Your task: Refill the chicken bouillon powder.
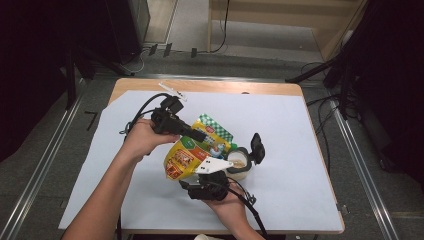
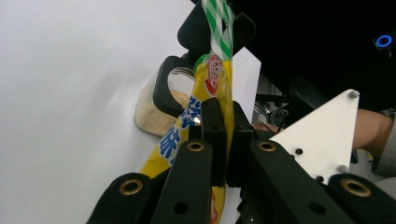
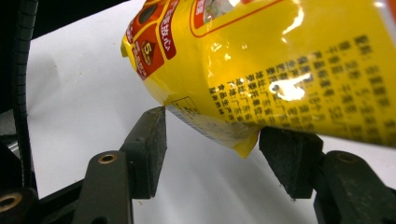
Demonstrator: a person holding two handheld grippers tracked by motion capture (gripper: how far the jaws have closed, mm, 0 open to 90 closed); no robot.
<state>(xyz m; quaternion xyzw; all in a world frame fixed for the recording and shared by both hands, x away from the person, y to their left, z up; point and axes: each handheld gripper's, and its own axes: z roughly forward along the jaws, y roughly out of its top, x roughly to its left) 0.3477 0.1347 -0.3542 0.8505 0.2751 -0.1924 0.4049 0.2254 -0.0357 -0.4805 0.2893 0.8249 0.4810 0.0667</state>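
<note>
bag (image 1: 189,156) left of jar (image 1: 239,165), on table (image 1: 300,200)

In the right gripper view the bag (image 3: 289,60) runs off the frame at twelve and three o'clock, its small print blurred. In the left gripper view the bag hides much of the jar (image 2: 154,109).

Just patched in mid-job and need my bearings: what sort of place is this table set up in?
Most likely a lab or recording workspace, not a kitchen. The wooden table wears a plain white sheet, metal rails run along the floor beside it, and cables trail across the floor beyond.
</note>
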